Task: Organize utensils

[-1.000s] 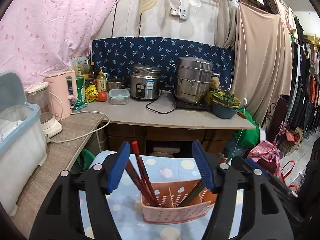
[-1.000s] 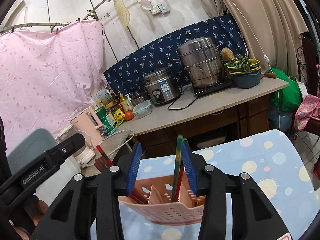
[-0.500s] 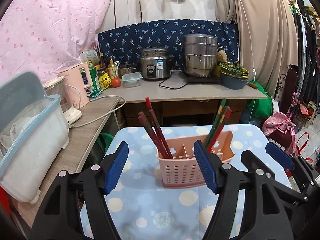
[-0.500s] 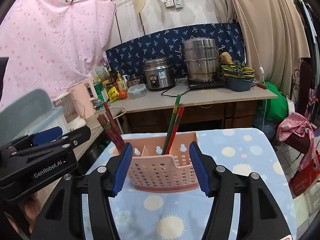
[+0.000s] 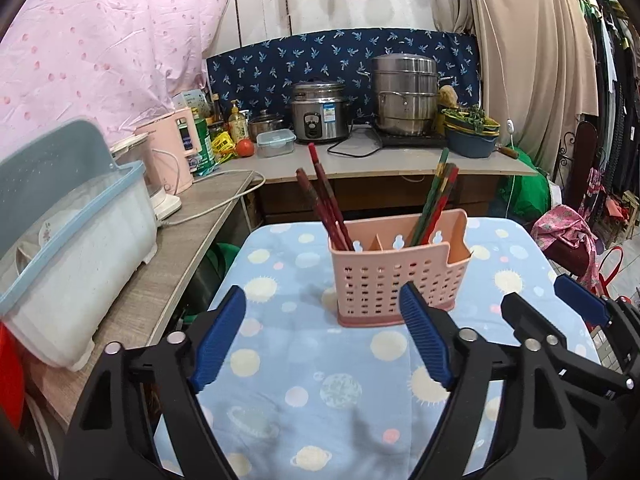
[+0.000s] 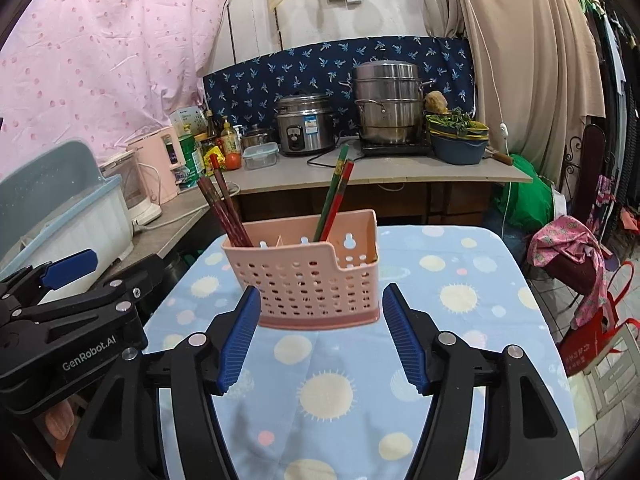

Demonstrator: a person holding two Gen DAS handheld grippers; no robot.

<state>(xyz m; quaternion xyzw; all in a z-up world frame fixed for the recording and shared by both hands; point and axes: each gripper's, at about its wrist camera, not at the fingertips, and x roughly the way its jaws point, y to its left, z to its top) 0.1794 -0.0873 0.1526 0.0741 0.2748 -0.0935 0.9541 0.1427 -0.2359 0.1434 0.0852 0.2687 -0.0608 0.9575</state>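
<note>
A pink perforated utensil basket (image 5: 400, 276) stands upright on the blue sun-and-planet tablecloth (image 5: 320, 380); it also shows in the right wrist view (image 6: 316, 280). Dark red chopsticks (image 5: 326, 208) lean in its left compartment, also in the right wrist view (image 6: 226, 212). Green and red chopsticks (image 5: 436, 200) lean in its right part, also in the right wrist view (image 6: 334, 196). My left gripper (image 5: 322, 320) is open and empty, just short of the basket. My right gripper (image 6: 322, 320) is open and empty, in front of the basket.
A wooden counter on the left holds a blue-lidded dish box (image 5: 68, 248) and a pink kettle (image 5: 176, 152). The back counter holds a rice cooker (image 5: 320, 116), a steel steamer pot (image 5: 404, 96) and bowls (image 5: 472, 136). Bags (image 6: 568, 256) lie right of the table.
Both grippers have pulled back from the basket and opened wide. The right gripper let go of the green and red chopsticks, which now stand in the basket.
</note>
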